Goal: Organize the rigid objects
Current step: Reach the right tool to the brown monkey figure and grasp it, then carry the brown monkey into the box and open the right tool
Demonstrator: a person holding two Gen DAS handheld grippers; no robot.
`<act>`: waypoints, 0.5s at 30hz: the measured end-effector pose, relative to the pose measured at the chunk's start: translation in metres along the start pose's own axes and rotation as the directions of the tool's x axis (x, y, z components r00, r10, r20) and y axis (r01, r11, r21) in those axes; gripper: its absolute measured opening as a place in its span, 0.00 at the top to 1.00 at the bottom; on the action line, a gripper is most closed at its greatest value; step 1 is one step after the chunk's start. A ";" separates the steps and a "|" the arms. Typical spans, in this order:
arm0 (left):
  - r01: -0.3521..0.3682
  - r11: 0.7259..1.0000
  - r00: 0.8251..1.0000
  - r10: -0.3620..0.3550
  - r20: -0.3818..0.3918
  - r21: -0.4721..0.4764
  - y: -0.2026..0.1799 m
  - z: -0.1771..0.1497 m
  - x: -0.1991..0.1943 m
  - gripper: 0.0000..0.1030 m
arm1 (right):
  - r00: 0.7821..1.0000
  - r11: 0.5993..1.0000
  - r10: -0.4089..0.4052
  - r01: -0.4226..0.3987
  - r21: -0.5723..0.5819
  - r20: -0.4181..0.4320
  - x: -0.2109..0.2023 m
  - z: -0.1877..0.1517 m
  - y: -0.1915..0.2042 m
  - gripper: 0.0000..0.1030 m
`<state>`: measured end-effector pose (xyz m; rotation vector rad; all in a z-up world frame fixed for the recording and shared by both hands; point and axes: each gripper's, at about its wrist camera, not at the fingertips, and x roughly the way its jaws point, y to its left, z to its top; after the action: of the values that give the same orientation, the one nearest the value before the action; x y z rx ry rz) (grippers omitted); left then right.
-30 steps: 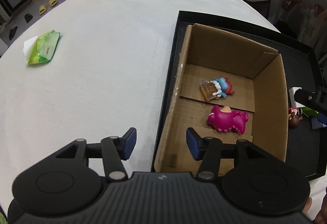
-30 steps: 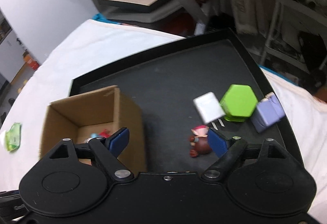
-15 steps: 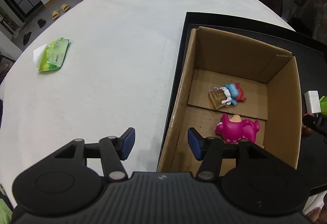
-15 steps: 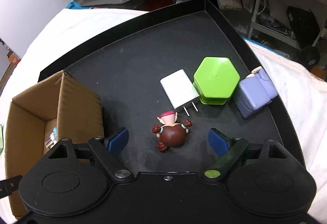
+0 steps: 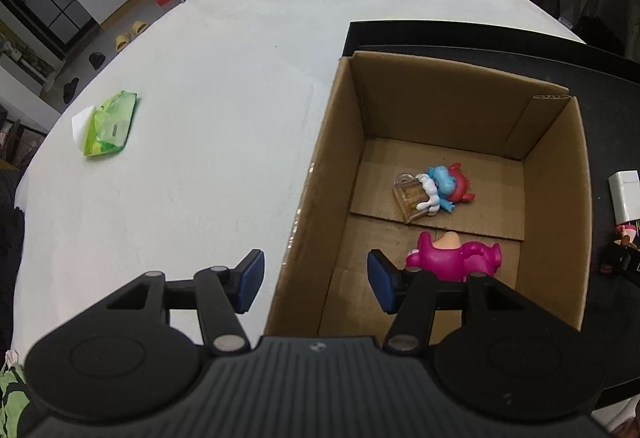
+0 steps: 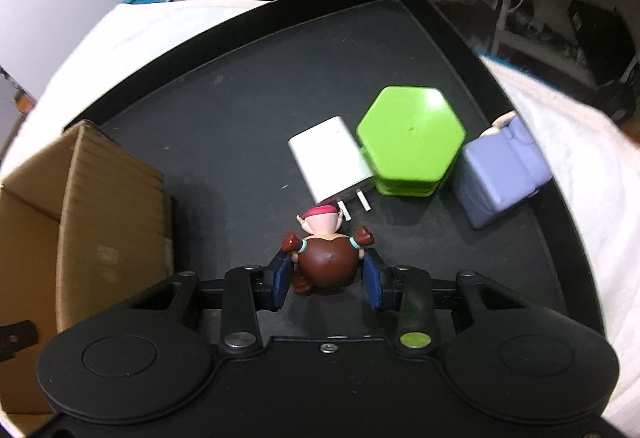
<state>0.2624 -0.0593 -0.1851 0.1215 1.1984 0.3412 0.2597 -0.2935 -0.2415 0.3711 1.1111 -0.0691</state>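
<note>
The right gripper (image 6: 327,280) points down at the black tray (image 6: 248,86), its two blue pads (image 6: 280,278) closed in narrow against the sides of a small brown figurine (image 6: 326,266). The pads appear to touch the round brown body on both flanks; the figurine stands on the tray floor with its pink-capped head pointing away from the gripper. Just beyond the head lies a white charger (image 6: 328,156), its two metal prongs reaching toward the figurine. Touching the charger's right side is a green hexagonal box (image 6: 410,136), and just right of that a lilac block (image 6: 500,178) sits near the tray's rim. To the left of the gripper, on the same tray, stands the cardboard box (image 6: 108,190), apart from the figurine.

The left gripper (image 5: 315,280) hangs above the near left wall of the cardboard box (image 5: 320,178), tilted forward and down, its blue pads (image 5: 250,278) spread wide and holding nothing. One pad is over the white tablecloth (image 5: 200,78), the other over the inside of the box. Inside, a magenta toy (image 5: 452,258) lies on the floor close beyond the right pad, and farther in a blue and red toy (image 5: 444,184) lies against a clear amber piece (image 5: 410,198). Well to the left on the cloth rests a green packet (image 5: 110,124). At the right edge of this view the white charger (image 5: 625,194) and part of the brown figurine (image 5: 624,238) show on the tray
</note>
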 end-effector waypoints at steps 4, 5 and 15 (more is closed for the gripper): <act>0.001 1.000 1.000 -0.001 0.009 0.004 -0.002 0.000 -0.003 0.46 | 0.999 0.999 0.024 -0.023 -0.024 0.028 -0.011 0.001 0.007 0.64; 0.000 1.000 1.000 -0.001 0.011 0.006 -0.002 0.000 -0.003 0.46 | 0.999 0.999 0.029 -0.028 -0.026 0.036 -0.015 0.001 0.007 0.64; 0.042 0.999 0.999 -0.042 0.017 -0.022 0.013 -0.003 -0.005 0.46 | 0.992 0.997 0.070 -0.067 -0.035 0.101 -0.042 0.007 0.011 0.64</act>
<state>0.2555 -0.0485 -0.1779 0.0794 1.1788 0.3159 0.2498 -0.2913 -0.1992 0.3728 0.9966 -0.0100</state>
